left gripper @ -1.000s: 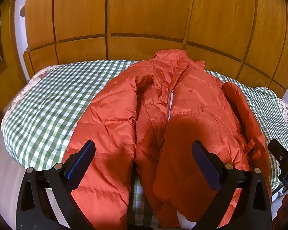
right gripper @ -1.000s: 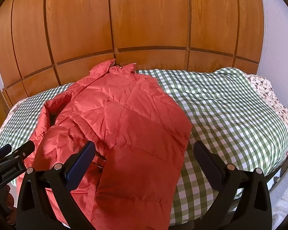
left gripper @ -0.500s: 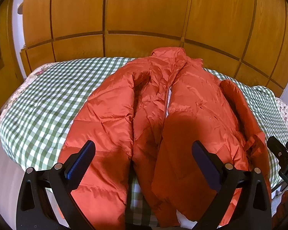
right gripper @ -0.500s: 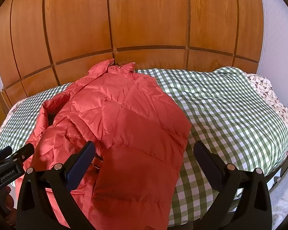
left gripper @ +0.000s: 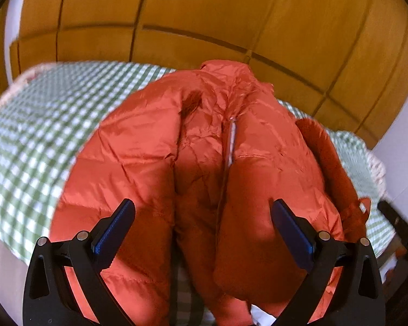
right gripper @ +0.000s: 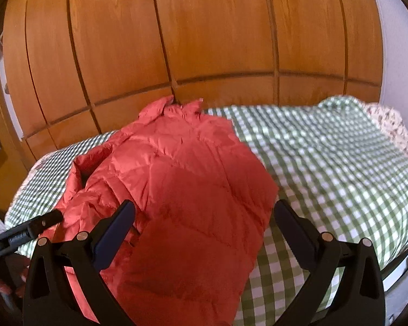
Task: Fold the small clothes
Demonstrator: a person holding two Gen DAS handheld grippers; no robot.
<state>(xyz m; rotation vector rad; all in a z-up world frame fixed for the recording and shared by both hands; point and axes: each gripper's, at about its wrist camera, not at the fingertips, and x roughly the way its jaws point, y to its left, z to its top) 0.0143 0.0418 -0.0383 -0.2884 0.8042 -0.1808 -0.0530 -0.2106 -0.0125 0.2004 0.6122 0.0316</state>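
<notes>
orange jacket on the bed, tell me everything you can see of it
The orange jacket is a quilted, shiny, puffy piece, collar toward the wooden panels and hem toward the cameras. It lies front up and unzipped on the green checked cover, with a pale zip edge showing in the gap down the middle. One sleeve lies along its side in the left wrist view. Both tools, left and right, are open above its hem; contact is not visible.

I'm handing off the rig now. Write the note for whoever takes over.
Left tongs: open, empty, above the jacket's near hem.
Right tongs: open, empty, above the jacket's right side.
Jacket: spread on the checked bedspread, collar toward the wooden wall, front open.
Done: laid out; whether any fold is made, unclear.
Left: grip it, fold it.
</notes>
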